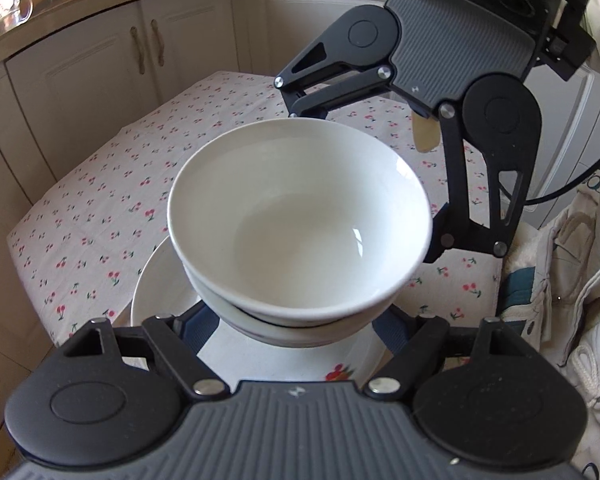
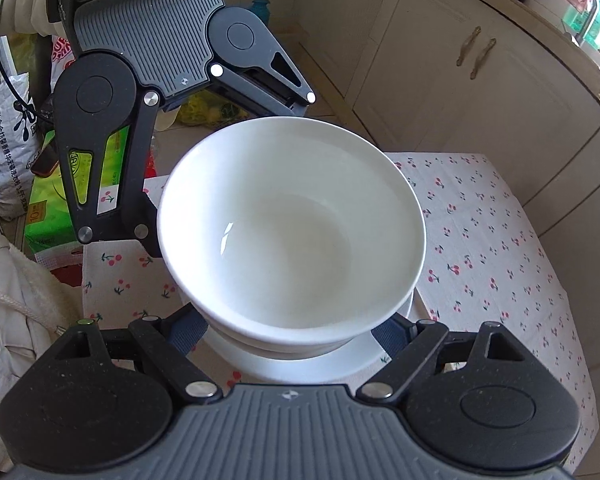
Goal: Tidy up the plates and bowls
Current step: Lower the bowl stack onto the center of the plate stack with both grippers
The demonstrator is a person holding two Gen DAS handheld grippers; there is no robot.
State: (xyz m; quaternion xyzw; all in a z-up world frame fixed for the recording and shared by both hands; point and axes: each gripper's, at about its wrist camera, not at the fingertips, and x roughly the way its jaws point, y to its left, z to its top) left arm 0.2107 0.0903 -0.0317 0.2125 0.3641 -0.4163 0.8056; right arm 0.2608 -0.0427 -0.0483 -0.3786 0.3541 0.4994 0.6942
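Widest of all, spread beneath and beyond both tools: a table in cherry-print cloth (image 1: 100, 200). Behind it, cream cabinets (image 1: 100, 72).

Next down in size, directly under the jaws of the left gripper (image 1: 292, 344): a white plate (image 1: 160, 292) with a red flower print near the edge closest to that gripper. Impossible to say whether resting on the cloth or raised off it.

On the plate, dead centre between the two tools: two white bowls nested, the upper bowl (image 1: 300, 216) seated in the lower bowl (image 1: 300, 330), both upright and empty.

Approaching from opposite sides, the left gripper and the right gripper (image 2: 296, 340), each pointing steeply down at the stack and facing the other across it. Jaws of each set partly apart, straddling the lower bowl's flank. Blue fingers (image 1: 198, 332) running in under the bowl wall, tips hidden. Cannot tell whether the pads press on the bowl, on the plate, or on nothing.

Handling, as a judgement: glazed ceramic, so rigid, fairly heavy as a stack, slick under the pads, and likely to chip or shatter if dropped. Nested bowls loose on one another and free to slide on the plate if tilted. Best taken low, on the lower bowl's wall beneath the rim overhang, from both sides at once, and kept level.
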